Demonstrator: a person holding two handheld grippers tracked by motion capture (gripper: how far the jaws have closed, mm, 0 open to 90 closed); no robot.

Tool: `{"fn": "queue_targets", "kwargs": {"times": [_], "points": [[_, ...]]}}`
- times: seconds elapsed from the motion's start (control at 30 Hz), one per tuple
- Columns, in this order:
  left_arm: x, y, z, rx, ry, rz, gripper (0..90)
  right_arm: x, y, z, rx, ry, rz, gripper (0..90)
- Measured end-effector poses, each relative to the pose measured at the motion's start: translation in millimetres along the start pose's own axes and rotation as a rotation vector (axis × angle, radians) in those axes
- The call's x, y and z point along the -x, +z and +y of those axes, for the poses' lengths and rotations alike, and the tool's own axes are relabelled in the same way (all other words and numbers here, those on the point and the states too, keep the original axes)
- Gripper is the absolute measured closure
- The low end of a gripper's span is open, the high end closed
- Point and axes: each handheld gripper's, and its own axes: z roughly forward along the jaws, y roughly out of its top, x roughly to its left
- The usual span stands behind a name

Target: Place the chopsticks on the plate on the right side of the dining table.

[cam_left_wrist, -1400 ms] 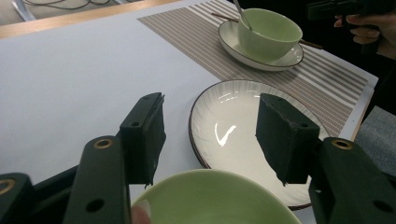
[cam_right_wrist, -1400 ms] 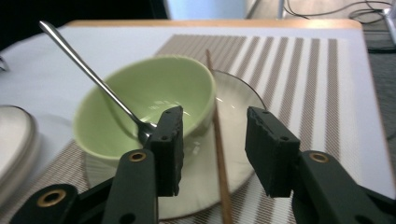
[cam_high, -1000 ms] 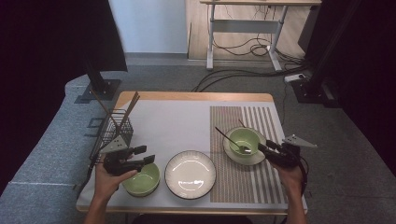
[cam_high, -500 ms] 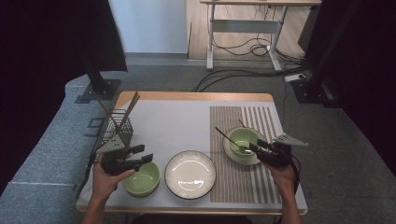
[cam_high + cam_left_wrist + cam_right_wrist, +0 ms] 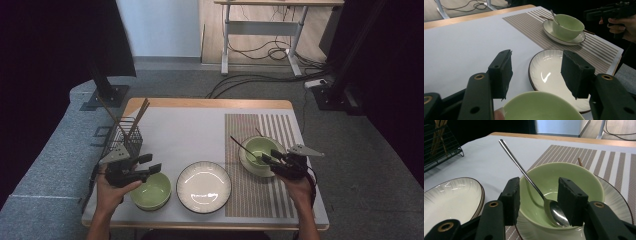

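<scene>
On the striped mat (image 5: 260, 200) a green bowl (image 5: 260, 148) stands on a white saucer (image 5: 616, 202). A metal spoon (image 5: 529, 177) leans in it, handle up to the left. My right gripper (image 5: 266, 159) (image 5: 539, 182) is open, its jaws astride the bowl's near rim with the spoon's head between them, untouched. A second green bowl (image 5: 151, 191) (image 5: 544, 107) sits at the front left. My left gripper (image 5: 152, 164) (image 5: 536, 56) hangs open just above its rim. A white plate (image 5: 204, 186) lies between the two bowls.
A black wire rack (image 5: 127, 134) with chopsticks stands at the table's left edge. A chopstick (image 5: 580, 161) lies on the saucer behind the right bowl. The white cloth (image 5: 185, 135) beyond the plate is bare. A desk frame and cables are on the floor behind.
My right gripper has moved left, from beside the saucer to over the bowl's near rim. The left gripper and the other dishes have stayed put.
</scene>
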Motion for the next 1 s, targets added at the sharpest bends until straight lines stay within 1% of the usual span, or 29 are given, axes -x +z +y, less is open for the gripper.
{"fn": "queue_targets", "kwargs": {"times": [0.23, 0.53, 0.67, 0.73, 1.0], "points": [[-1.4, -3.1, 0.9, 0.011, -0.003, 0.005, 42.3, -6.4, 2.4, 1.5, -0.007, -0.024, 0.008, 53.2], [-1.7, -2.2, 0.9, 0.008, -0.004, 0.005, 42.3, -6.5, 2.3, 1.3, -0.012, -0.028, 0.007, 53.4], [-1.8, -2.0, 0.9, 0.007, -0.004, 0.004, 42.3, -5.9, 1.5, 1.0, -0.007, -0.023, 0.007, 53.8], [-2.2, -3.3, 1.3, 0.009, -0.004, 0.004, 42.3, -6.3, 1.4, 1.1, -0.006, -0.022, 0.011, 53.9], [-6.8, -13.4, 2.1, 0.035, -0.015, 0.029, 42.3, -9.0, 3.5, 1.0, -0.012, -0.03, 0.016, 53.9]]}}
